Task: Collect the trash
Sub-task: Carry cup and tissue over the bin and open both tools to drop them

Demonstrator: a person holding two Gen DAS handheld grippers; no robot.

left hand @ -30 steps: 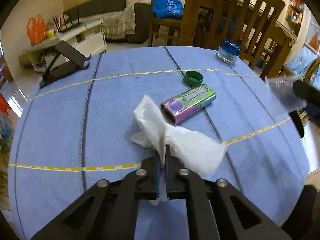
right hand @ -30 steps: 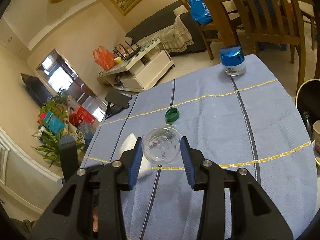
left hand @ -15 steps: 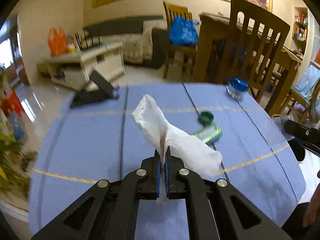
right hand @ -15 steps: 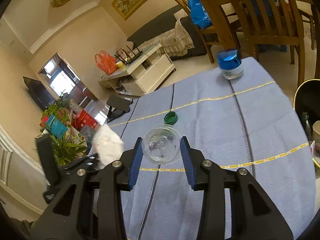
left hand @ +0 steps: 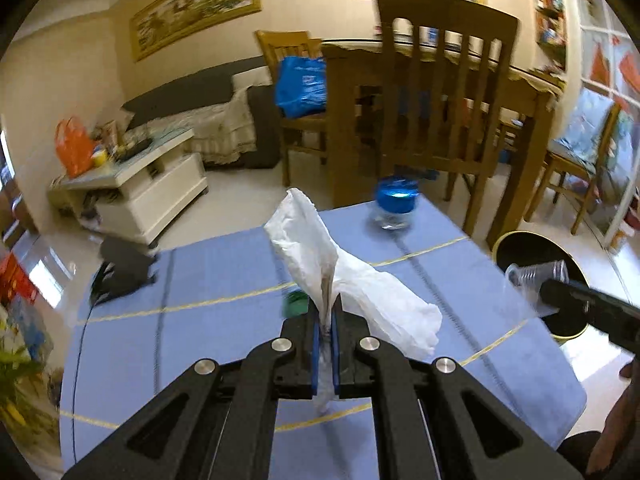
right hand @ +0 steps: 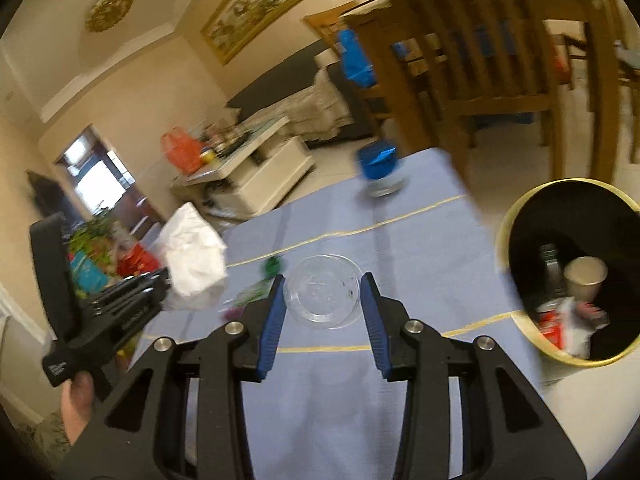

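Both grippers had swung toward the bin [right hand: 520, 216]: left gripper [left hand: 326, 320] jaws clamped on tissue [left hand: 320, 248], right gripper [right hand: 322, 300] jaws gripping clear bottle [right hand: 322, 296], above the counter [right hand: 420, 248] beside the bin.

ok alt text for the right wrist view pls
The right tongs grip a clear plastic bottle end-on above a blue tablecloth. A black bin with trash inside stands at right, below the table edge. At left, the left tongs hold up a white tissue.
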